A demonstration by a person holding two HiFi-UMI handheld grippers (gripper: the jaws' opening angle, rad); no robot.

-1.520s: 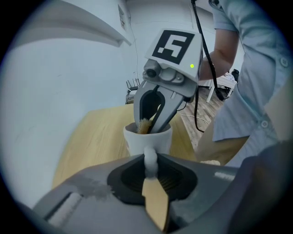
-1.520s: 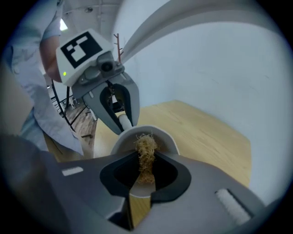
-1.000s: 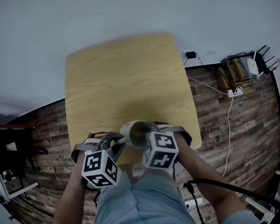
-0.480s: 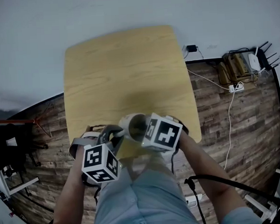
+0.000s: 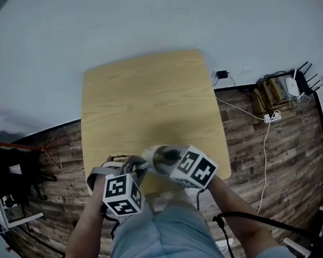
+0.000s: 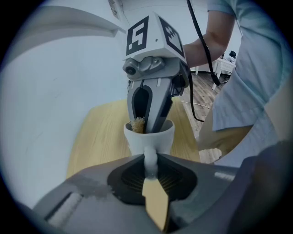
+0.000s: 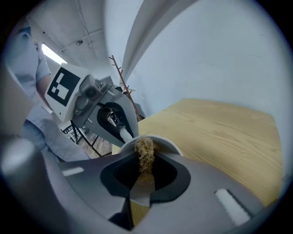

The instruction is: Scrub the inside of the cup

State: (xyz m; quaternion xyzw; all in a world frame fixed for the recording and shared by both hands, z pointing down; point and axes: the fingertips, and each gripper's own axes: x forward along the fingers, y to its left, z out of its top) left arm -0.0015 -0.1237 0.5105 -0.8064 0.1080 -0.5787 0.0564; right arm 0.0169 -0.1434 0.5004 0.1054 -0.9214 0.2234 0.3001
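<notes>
A white cup [image 5: 156,155] stands at the near edge of the wooden table [image 5: 149,104]. My left gripper [image 6: 150,165] is shut on the cup's handle [image 6: 150,157], with the cup [image 6: 149,136] just beyond its jaws. My right gripper [image 7: 144,167] is shut on a tan fibrous scrubber [image 7: 145,153] and reaches down into the cup's mouth [image 7: 160,142]. In the left gripper view the scrubber [image 6: 137,124] shows at the rim between the right gripper's fingers [image 6: 158,107]. The cup's inside is mostly hidden.
The table's far part is bare wood. To the right, on the plank floor, lie a power strip [image 5: 273,104], cables and a router [image 5: 298,84]. The person's legs [image 5: 157,235] sit close under the table's near edge.
The right gripper has rolled, so its marker cube now tips to the right, and it has lifted a little at the cup. The left gripper and the cup have stayed put.
</notes>
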